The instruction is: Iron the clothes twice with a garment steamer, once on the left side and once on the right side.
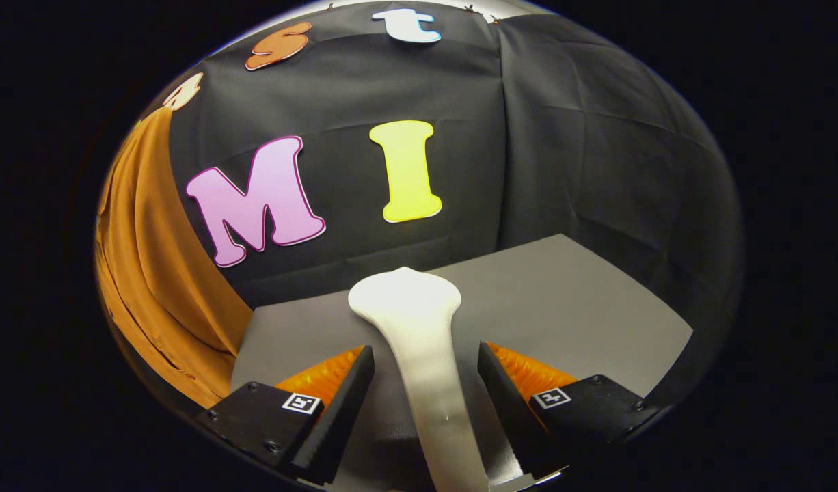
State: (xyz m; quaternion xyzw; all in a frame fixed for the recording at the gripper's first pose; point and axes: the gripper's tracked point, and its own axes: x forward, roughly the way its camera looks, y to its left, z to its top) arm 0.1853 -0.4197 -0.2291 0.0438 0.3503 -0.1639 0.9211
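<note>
Pinching nothing, the fingers (426, 383) straddle the steamer (419, 342), gaps showing; closing off-centre could tip it, far from the cloth (152, 273) at ten o'clock.

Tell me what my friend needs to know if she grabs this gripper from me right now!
Gripper: fingers open, one on each side of the white garment steamer's handle, with a gap on both sides, so no grip yet.
Steamer: lies on the grey table, head pointing away towards the black wall.
Clothes: an orange garment hangs to the left, beyond the table's edge.
Done: nothing that can be told from here.
Left: close on the handle, lift the steamer, then steam the garment's left side once and right side once.
</note>
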